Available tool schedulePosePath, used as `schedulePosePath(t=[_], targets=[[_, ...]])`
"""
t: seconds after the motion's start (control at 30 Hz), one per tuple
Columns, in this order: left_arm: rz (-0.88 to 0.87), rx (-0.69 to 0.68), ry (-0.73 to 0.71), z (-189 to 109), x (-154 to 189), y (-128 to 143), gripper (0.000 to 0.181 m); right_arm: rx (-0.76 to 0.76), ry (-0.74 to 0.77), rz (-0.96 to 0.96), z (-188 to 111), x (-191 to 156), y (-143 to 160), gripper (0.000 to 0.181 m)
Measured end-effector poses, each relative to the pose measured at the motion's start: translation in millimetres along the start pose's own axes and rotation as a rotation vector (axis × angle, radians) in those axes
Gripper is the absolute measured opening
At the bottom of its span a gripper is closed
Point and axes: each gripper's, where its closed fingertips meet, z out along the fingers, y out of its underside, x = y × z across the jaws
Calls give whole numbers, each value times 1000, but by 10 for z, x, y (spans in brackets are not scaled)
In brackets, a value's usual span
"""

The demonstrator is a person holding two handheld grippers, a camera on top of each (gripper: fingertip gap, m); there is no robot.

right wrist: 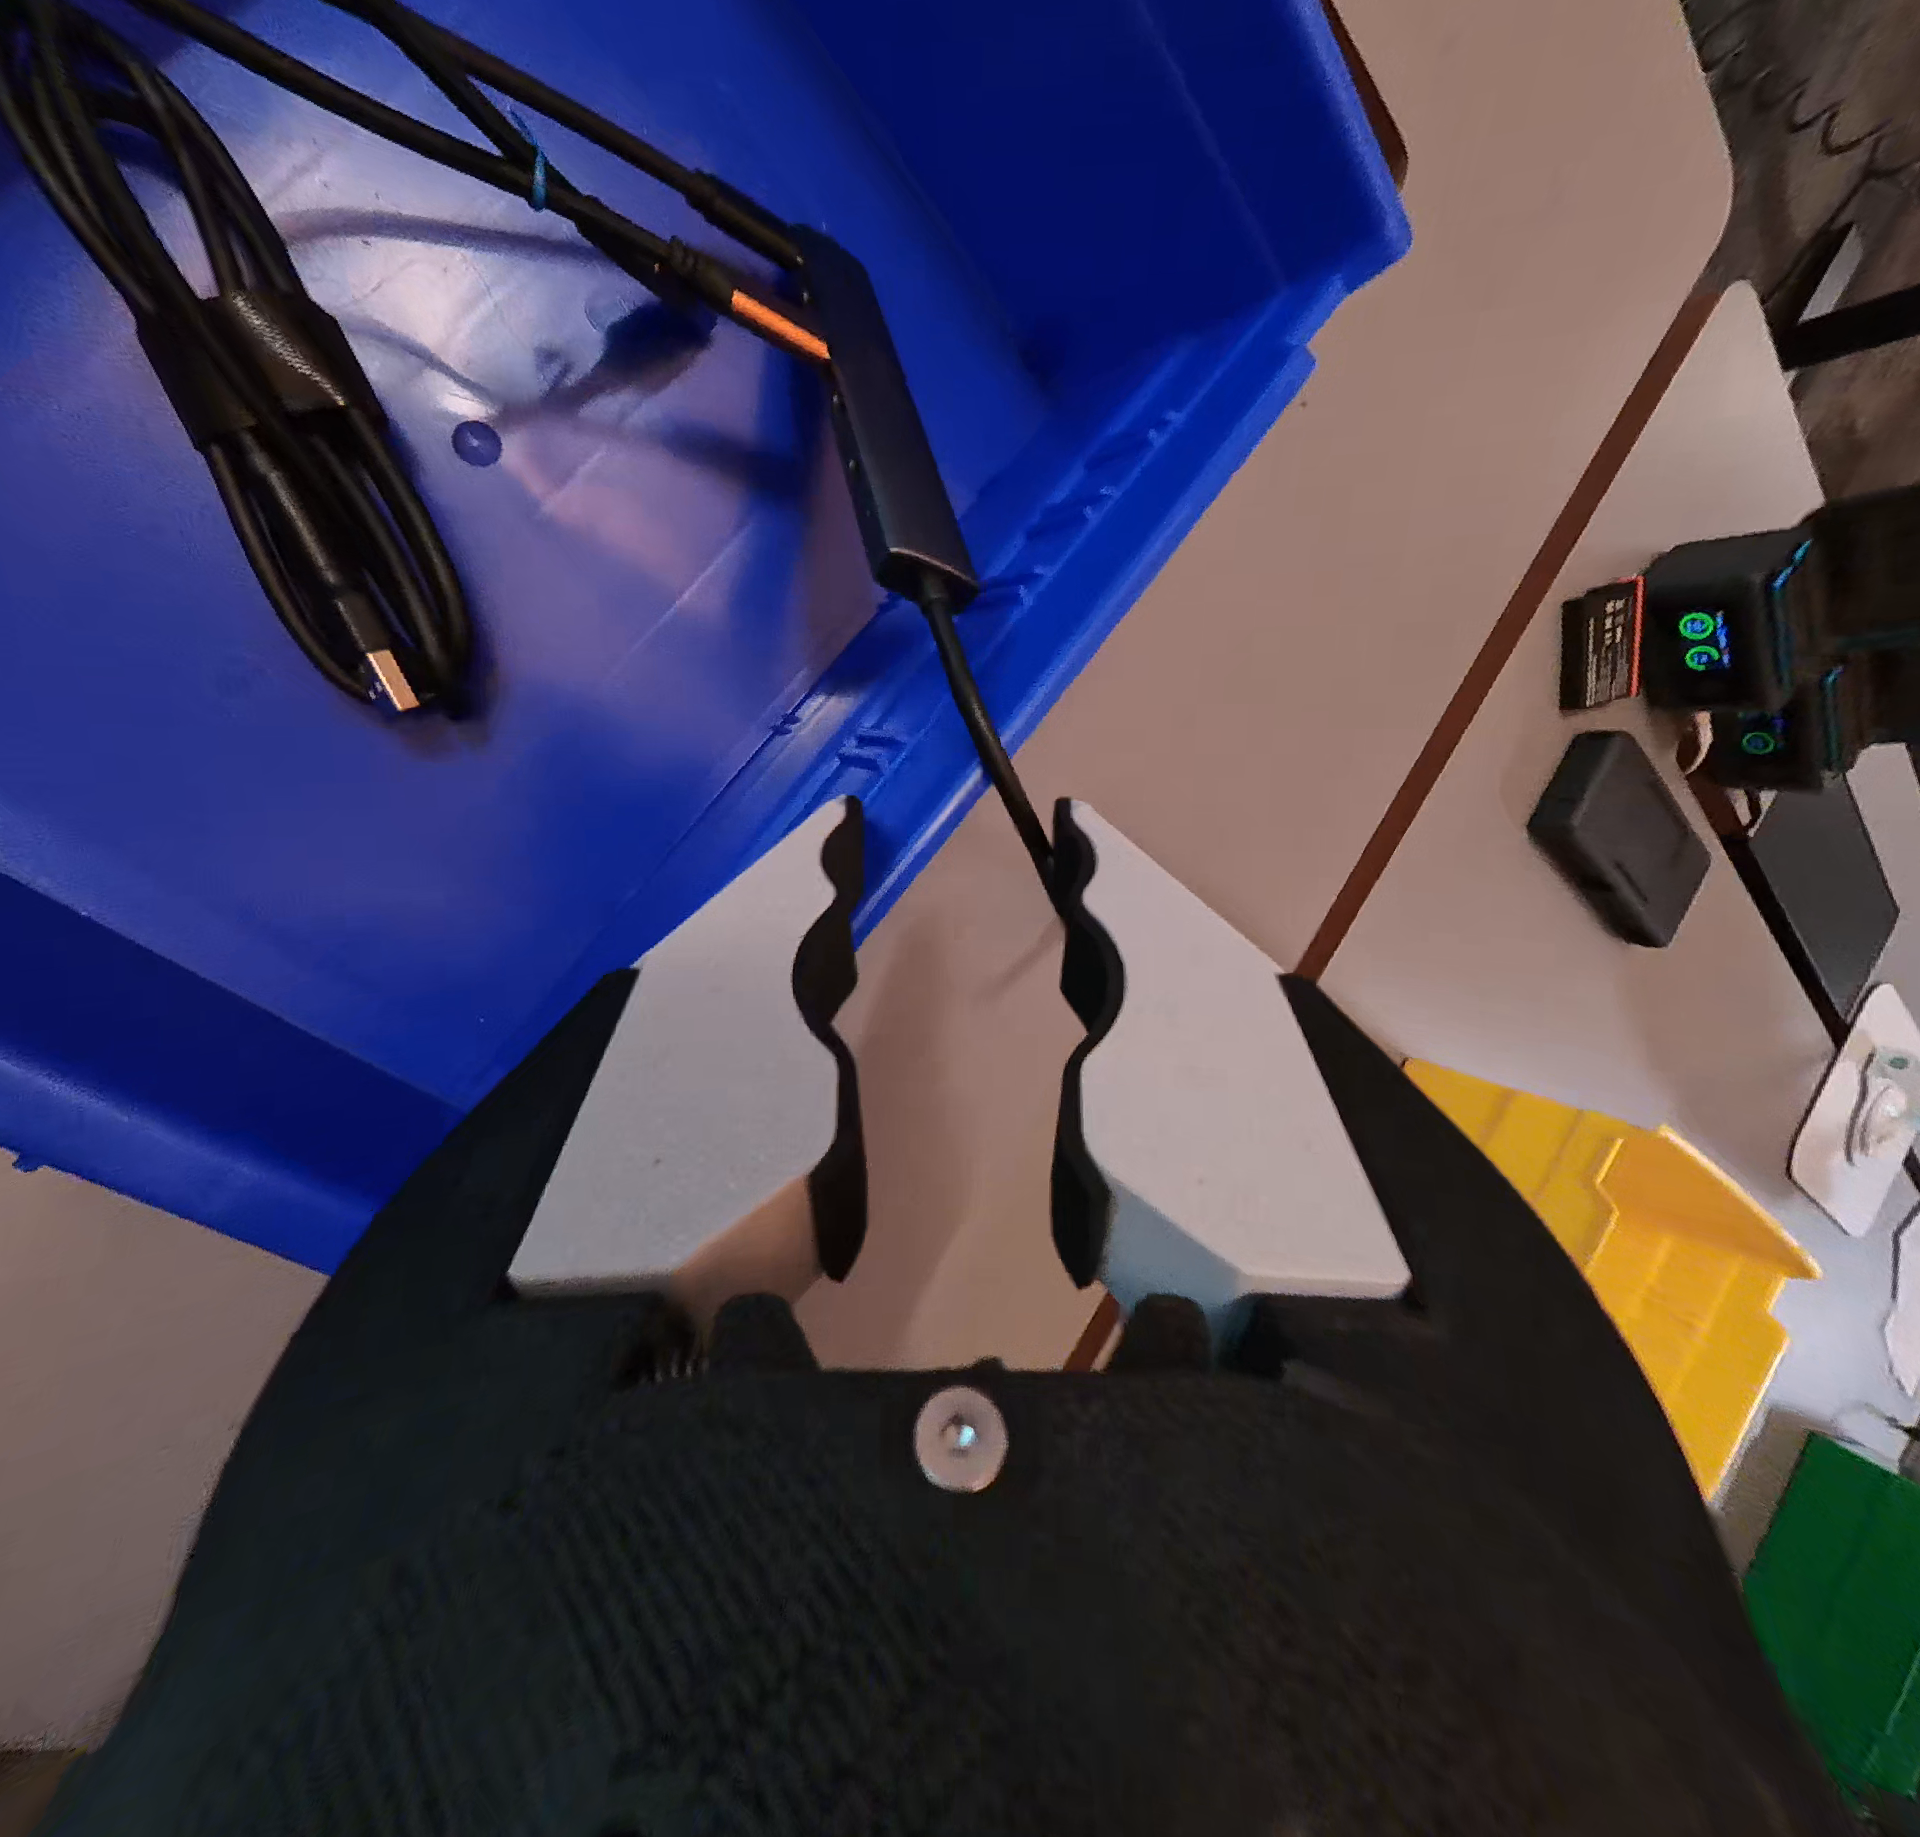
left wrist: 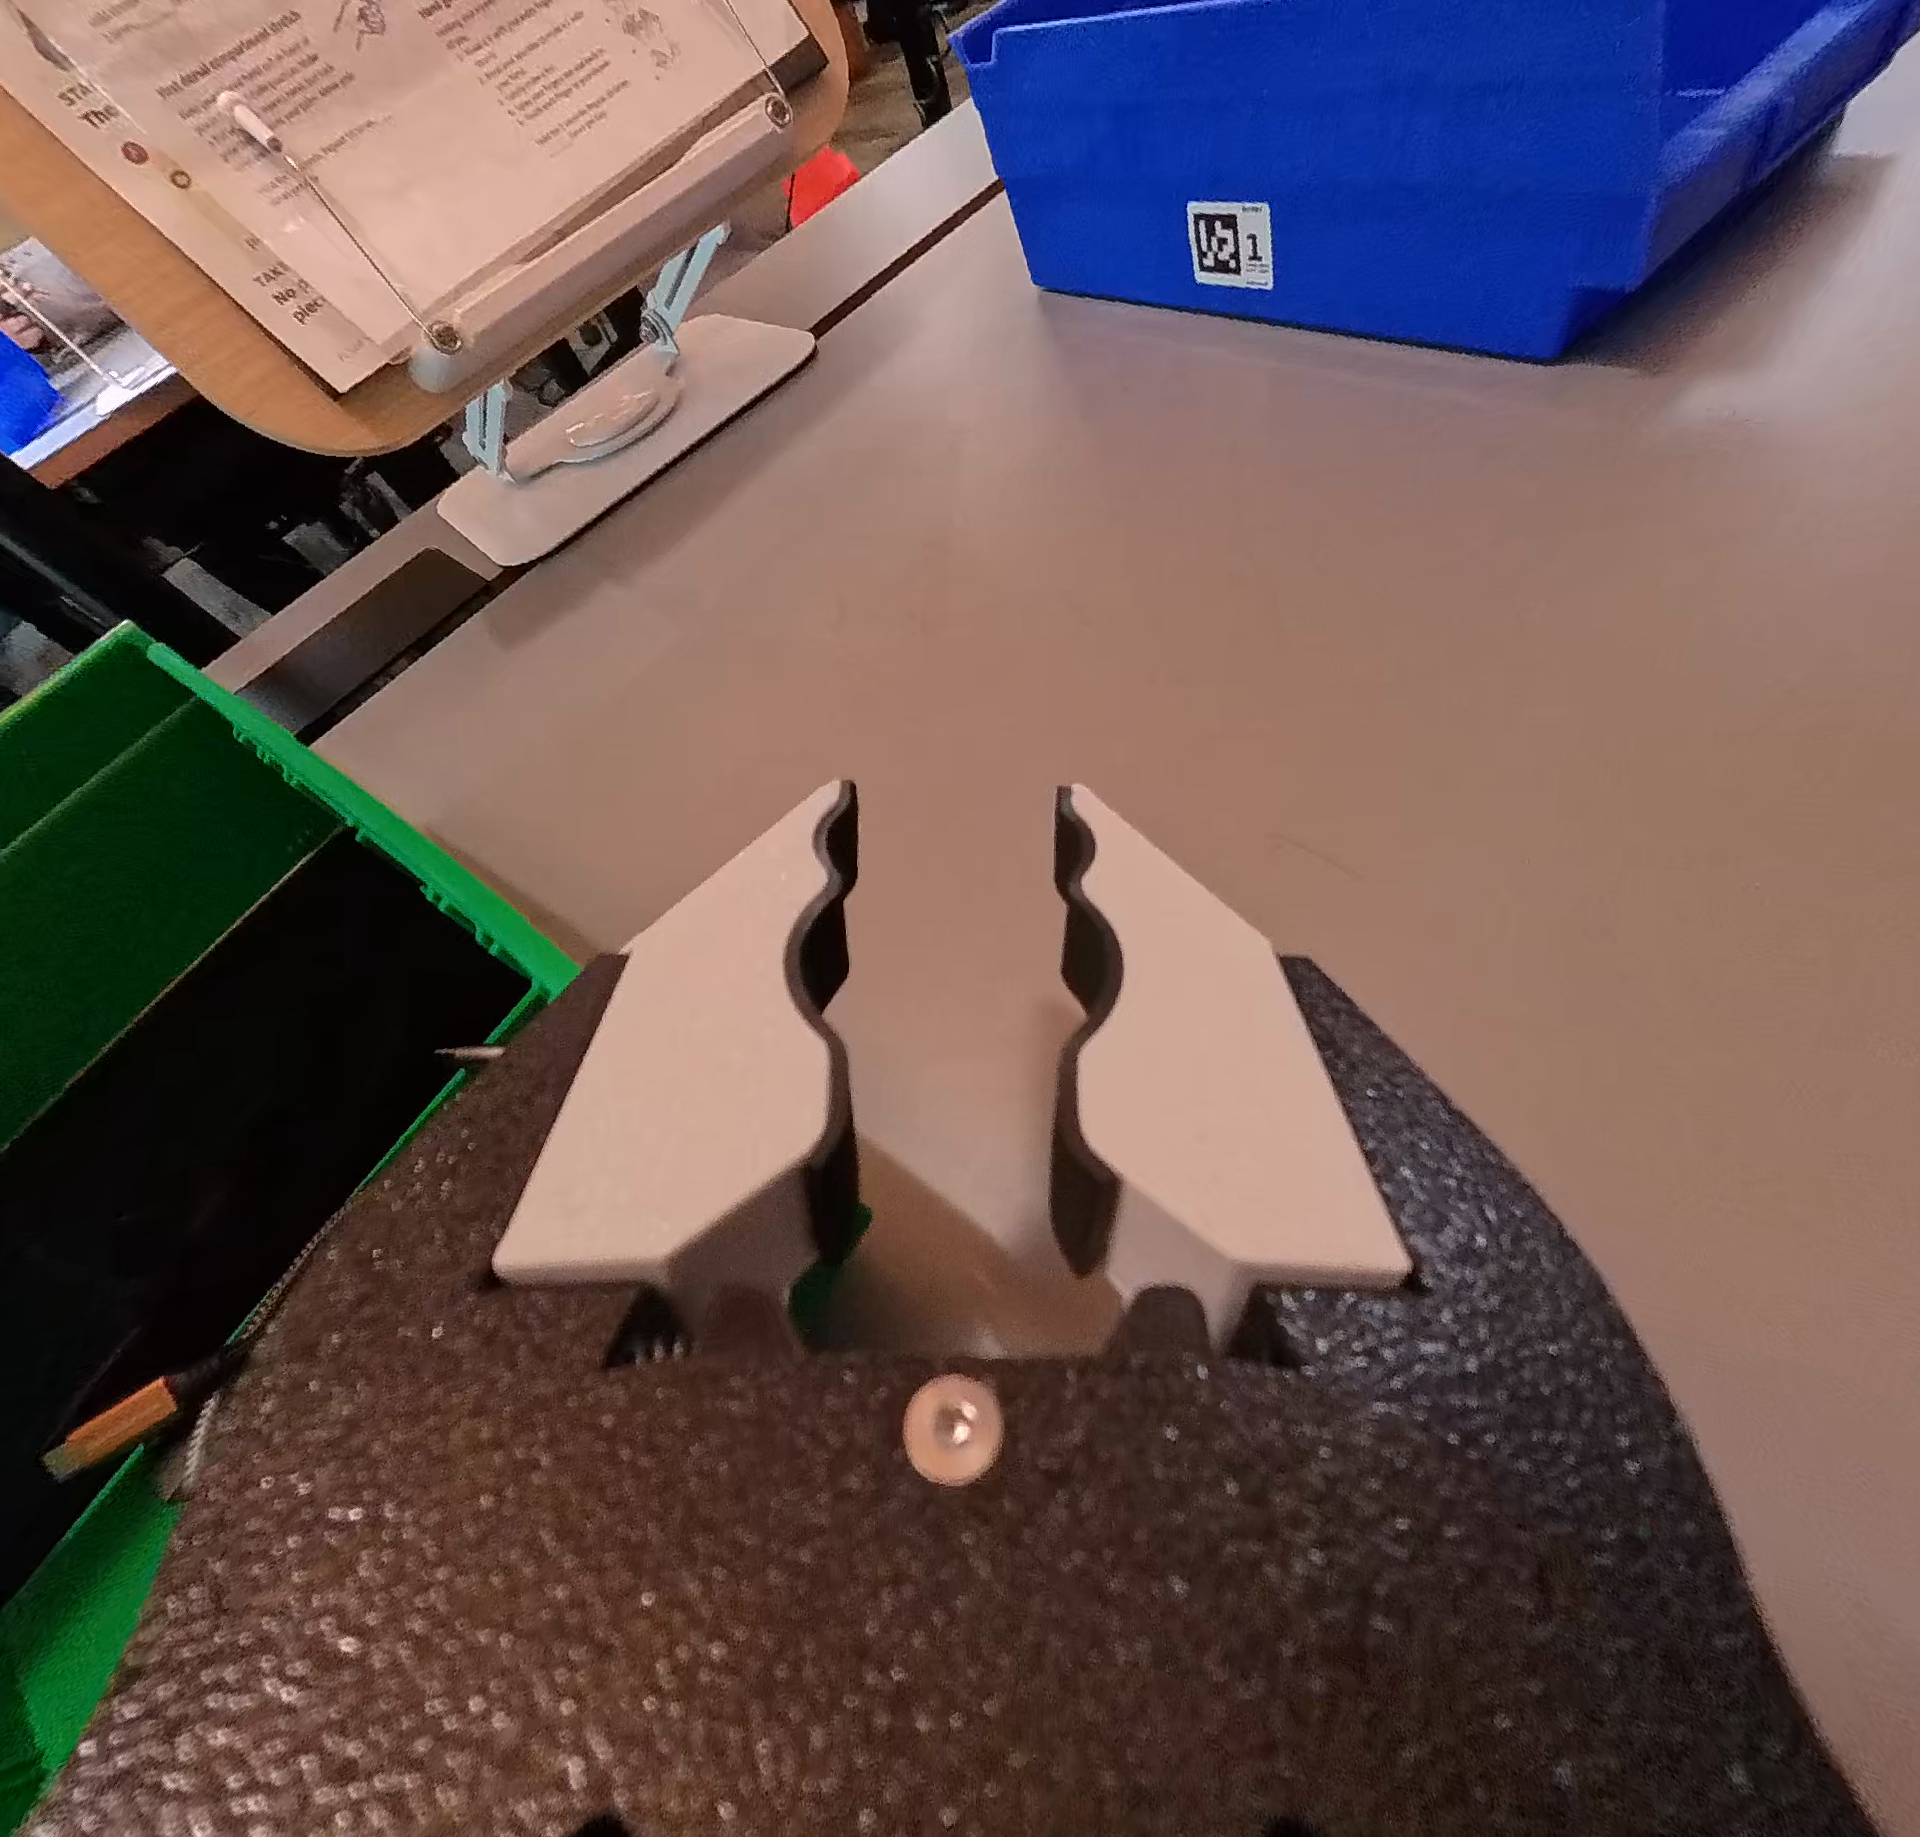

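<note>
Our right hand-held gripper point(right wrist: 956, 831) gapes open at centre frame, the adapter's point(right wrist: 883, 416) black cable point(right wrist: 987, 738) brushing one fingertip, ungripped. The adapter leans on the blue bin's point(right wrist: 1143, 177) wall, upper centre; a bundled cable point(right wrist: 260, 364) lies upper left. Our left hand-held gripper point(left wrist: 956, 811) stands open, empty, above the table point(left wrist: 1351, 748), a green bin point(left wrist: 125, 831) at lower left.

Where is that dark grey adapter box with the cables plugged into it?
In the right wrist view, the USB hub leans on the blue bin's inner wall, its cable trailing over the rim to the right gripper.

Green bin point(left wrist: 156, 852), document stand point(left wrist: 416, 177), chargers point(right wrist: 1714, 634)
</note>
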Motion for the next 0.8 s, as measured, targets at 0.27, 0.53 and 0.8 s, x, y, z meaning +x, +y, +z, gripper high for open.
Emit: schedulePosePath(t=[0.27,0.53,0.8], targets=[[2,-6,8,2,13,12,36,-51,143,-183,-163,116,-128,3],[2,-8,13,12,22,17,36,148,76,84,-481,135,-502,3],[5,-24,20,46,50,50,35,390,-222,313,-782,-316,-1240,3]])
